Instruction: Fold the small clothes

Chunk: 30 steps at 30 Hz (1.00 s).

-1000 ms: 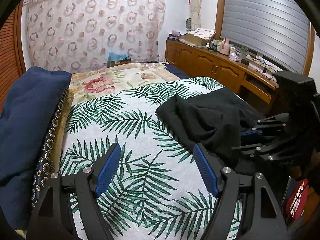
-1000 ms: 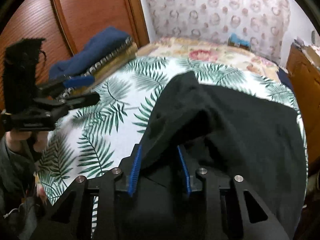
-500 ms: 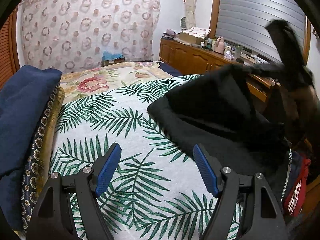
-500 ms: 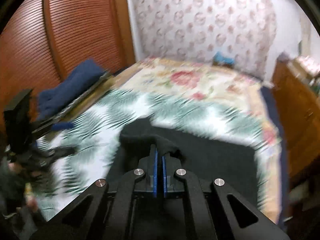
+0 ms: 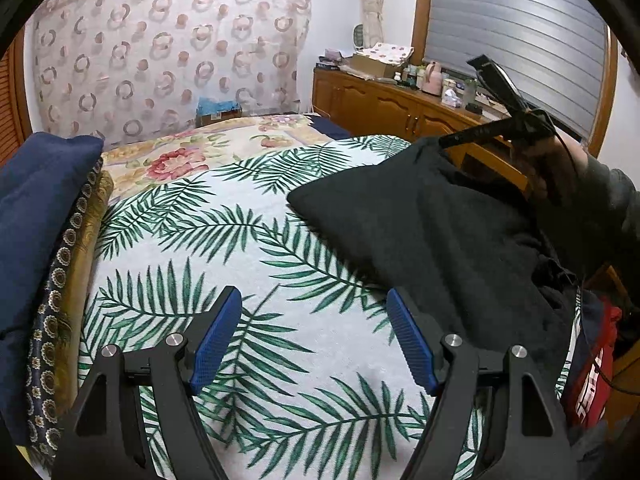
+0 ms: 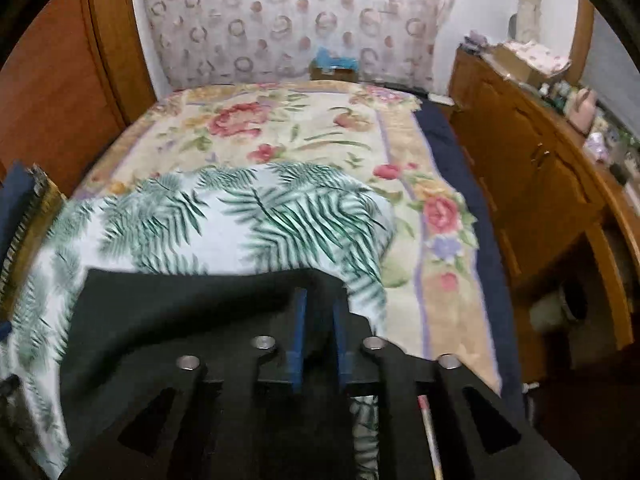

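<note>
A black garment (image 5: 420, 232) lies on the right half of the bed's palm-leaf sheet (image 5: 240, 248). Its far corner is lifted up to my right gripper (image 5: 446, 143), which a hand (image 5: 560, 164) holds above the bed's right edge. In the right wrist view the right gripper (image 6: 320, 296) has its jaws opening, with a narrow gap between the blue pads (image 6: 298, 320). The black garment (image 6: 180, 312) still sits in that gap and drapes off to the left. My left gripper (image 5: 313, 294) hovers open over bare sheet, just left of the garment's near edge, holding nothing.
A stack of navy and patterned bedding (image 5: 32, 220) lines the bed's left side. A floral blanket (image 6: 280, 132) covers the far end. A wooden cabinet (image 5: 380, 96) with clutter runs along the right wall. A red item (image 5: 592, 380) hangs off the near right corner.
My right gripper clamped the garment's corner, lifted it and carried it toward the bed's far right; its jaws have now parted again. The left gripper stayed open and only drifted slightly.
</note>
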Available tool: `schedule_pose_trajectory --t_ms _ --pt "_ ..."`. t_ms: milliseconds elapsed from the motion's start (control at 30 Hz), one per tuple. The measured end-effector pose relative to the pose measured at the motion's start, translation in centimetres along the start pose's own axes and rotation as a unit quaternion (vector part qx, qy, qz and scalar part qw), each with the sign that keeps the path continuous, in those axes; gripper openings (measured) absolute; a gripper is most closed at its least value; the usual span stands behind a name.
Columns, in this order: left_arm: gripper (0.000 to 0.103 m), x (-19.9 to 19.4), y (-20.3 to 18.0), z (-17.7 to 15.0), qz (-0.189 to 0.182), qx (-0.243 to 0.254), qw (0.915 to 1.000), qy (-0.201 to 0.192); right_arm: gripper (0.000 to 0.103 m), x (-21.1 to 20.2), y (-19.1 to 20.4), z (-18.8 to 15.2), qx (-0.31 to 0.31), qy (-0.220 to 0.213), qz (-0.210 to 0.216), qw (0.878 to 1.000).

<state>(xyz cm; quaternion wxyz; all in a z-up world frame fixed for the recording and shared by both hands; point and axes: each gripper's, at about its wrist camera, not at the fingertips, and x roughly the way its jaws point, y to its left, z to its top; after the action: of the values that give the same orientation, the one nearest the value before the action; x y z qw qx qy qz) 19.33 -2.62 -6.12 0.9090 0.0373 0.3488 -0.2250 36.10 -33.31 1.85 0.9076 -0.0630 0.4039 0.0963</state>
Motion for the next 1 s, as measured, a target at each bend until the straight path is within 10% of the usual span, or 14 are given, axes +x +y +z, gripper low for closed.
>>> schedule_pose_trajectory --t_ms 67,767,900,1000 --pt "0.076 0.0 -0.5 0.0 -0.002 0.002 1.0 0.001 0.045 -0.4 -0.1 -0.4 0.001 -0.001 -0.004 1.0" --pt "0.076 -0.7 -8.5 -2.0 -0.033 0.016 0.9993 0.012 0.045 -9.2 0.1 -15.4 0.009 0.011 0.079 0.997" --pt "0.076 -1.3 -9.8 -2.9 -0.035 0.015 0.9991 0.016 0.01 -9.9 0.0 -15.9 -0.004 -0.004 0.096 0.995" --pt "0.076 -2.0 -10.5 -3.4 -0.033 0.017 0.9992 0.015 0.004 -11.1 -0.3 -16.6 -0.03 -0.022 0.064 0.997"
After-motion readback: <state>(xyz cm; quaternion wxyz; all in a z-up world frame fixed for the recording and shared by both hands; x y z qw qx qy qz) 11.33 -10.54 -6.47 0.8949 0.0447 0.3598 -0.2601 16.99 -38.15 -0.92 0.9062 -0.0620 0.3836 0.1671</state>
